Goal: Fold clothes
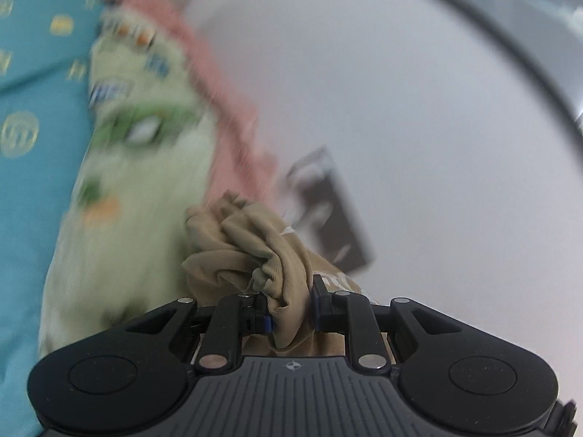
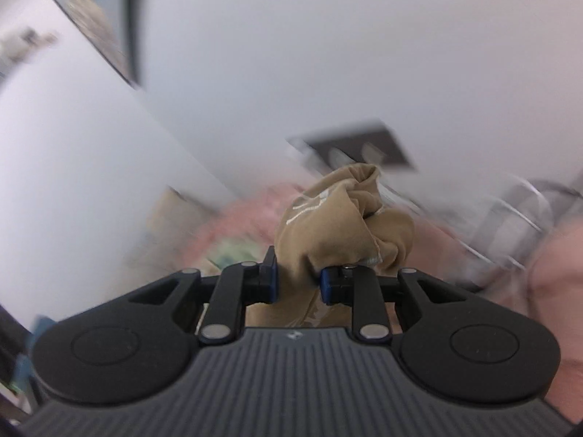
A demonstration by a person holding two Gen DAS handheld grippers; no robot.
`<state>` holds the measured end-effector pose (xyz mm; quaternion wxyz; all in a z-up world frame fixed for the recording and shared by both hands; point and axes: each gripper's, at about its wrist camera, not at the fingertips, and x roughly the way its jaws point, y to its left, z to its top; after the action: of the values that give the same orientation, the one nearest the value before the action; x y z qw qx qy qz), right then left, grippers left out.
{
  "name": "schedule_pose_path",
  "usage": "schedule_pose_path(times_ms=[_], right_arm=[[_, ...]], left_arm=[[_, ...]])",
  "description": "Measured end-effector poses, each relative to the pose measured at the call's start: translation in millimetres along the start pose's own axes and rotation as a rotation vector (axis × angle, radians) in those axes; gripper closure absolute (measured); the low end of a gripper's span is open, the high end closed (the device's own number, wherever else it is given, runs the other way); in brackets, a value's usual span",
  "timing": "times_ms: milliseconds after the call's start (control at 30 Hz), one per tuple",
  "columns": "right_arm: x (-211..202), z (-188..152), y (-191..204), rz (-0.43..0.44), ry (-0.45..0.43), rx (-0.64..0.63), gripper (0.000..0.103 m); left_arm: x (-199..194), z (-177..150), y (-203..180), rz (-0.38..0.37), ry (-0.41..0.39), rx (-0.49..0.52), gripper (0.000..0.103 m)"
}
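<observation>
A tan garment [image 1: 251,251] with white print is bunched up in front of my left gripper [image 1: 291,309], whose pads are shut on a fold of it. In the right wrist view the same tan garment [image 2: 342,225] bulges between and above the pads of my right gripper [image 2: 298,286], which is shut on it too. Both views are blurred by motion. The rest of the garment hangs below the fingers, out of sight.
To the left lie a pale green printed cloth [image 1: 138,167], a pink cloth [image 1: 218,109] and a teal patterned sheet [image 1: 36,109]. Behind are a white wall [image 1: 382,91] with a dark plate [image 1: 328,215] and a dark-framed mirror or window [image 2: 98,18]. A metal rack [image 2: 510,218] stands right.
</observation>
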<state>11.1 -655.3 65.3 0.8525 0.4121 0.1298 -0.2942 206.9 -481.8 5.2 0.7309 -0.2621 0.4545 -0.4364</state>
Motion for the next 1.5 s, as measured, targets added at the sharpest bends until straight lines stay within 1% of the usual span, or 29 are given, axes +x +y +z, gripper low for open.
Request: schedule_pose_path(times_ms=[67, 133, 167, 200, 267, 333, 367, 400, 467, 500, 600, 667, 700, 733, 767, 800, 933, 1067, 1267, 1400, 1500], right_arm=[[-3.9, -21.7, -20.9, -0.024, 0.043, -0.006, 0.078], [-9.9, -42.4, -36.5, -0.037, 0.08, -0.017, 0.078], [-13.6, -52.0, -37.6, -0.04, 0.087, -0.024, 0.078], [-16.1, -58.4, -37.3, -0.045, 0.093, -0.022, 0.078], [-19.9, -64.9, -37.8, -0.064, 0.11, -0.008, 0.077], [-20.6, -61.6, -38.5, -0.082, 0.133, 0.011, 0.075], [-21.9, -58.3, -37.9, -0.092, 0.146, 0.024, 0.075], [-24.4, -55.0, -36.5, -0.102, 0.16, 0.039, 0.074], [-38.0, -53.0, -34.2, -0.12, 0.178, 0.058, 0.073], [-48.3, -53.6, -32.1, -0.126, 0.183, 0.058, 0.073], [-78.8, -51.5, -18.3, -0.115, 0.165, 0.012, 0.071], [-102.3, -50.1, -5.4, -0.093, 0.139, -0.029, 0.048], [-115.1, -50.1, 1.1, -0.069, 0.123, -0.047, 0.021], [-128.4, -51.1, 8.3, -0.051, 0.101, -0.068, 0.012], [-141.9, -52.4, 15.9, -0.037, 0.075, -0.094, 0.006], [-154.4, -54.0, 23.9, -0.027, 0.052, -0.126, 0.006], [-197.2, -70.0, 48.6, 0.004, -0.018, -0.259, 0.006], [-231.0, -95.7, 57.6, 0.021, -0.093, -0.349, 0.006], [-268.6, -139.8, 67.2, 0.04, -0.207, -0.485, 0.006], [-284.2, -168.3, 78.2, 0.054, -0.262, -0.571, 0.006], [-293.2, -183.3, 81.5, 0.058, -0.298, -0.574, 0.006]], left_arm=[[3.2, -26.0, 17.0, 0.016, 0.032, 0.036, 0.083], [2.7, -41.2, 27.2, 0.045, 0.045, 0.09, 0.082], [1.8, -46.1, 31.1, 0.055, 0.045, 0.106, 0.08], [1.1, -49.7, 32.9, 0.068, 0.045, 0.117, 0.077], [-2.4, -49.5, 34.3, 0.103, 0.055, 0.134, 0.075], [-7.6, -43.3, 27.6, 0.144, 0.055, 0.158, 0.07], [-14.8, -43.1, 21.0, 0.164, 0.05, 0.178, 0.06], [-23.3, -43.1, 13.3, 0.183, 0.043, 0.196, 0.045], [-50.9, -46.6, -7.1, 0.212, 0.015, 0.233, 0.03], [-62.6, -48.4, -15.1, 0.221, 0.002, 0.254, 0.023], [-98.6, -55.0, -37.6, 0.22, -0.017, 0.31, 0.015], [-123.8, -60.0, -52.9, 0.214, -0.038, 0.357, 0.01], [-137.9, -63.5, -61.4, 0.213, -0.057, 0.388, 0.009], [-152.3, -67.3, -70.3, 0.213, -0.076, 0.421, 0.009], [-166.2, -71.1, -78.6, 0.212, -0.091, 0.454, 0.007], [-180.0, -74.9, -86.4, 0.21, -0.108, 0.484, 0.001], [-232.3, -97.9, -103.8, 0.22, -0.192, 0.585, 0.0], [-279.2, -125.0, -112.0, 0.239, -0.28, 0.68, 0.0], [-332.2, -161.2, -101.1, 0.279, -0.396, 0.72, 0.0], [-352.9, -180.1, -93.3, 0.275, -0.432, 0.738, 0.0], [-363.1, -191.7, -88.6, 0.249, -0.439, 0.746, 0.0]])
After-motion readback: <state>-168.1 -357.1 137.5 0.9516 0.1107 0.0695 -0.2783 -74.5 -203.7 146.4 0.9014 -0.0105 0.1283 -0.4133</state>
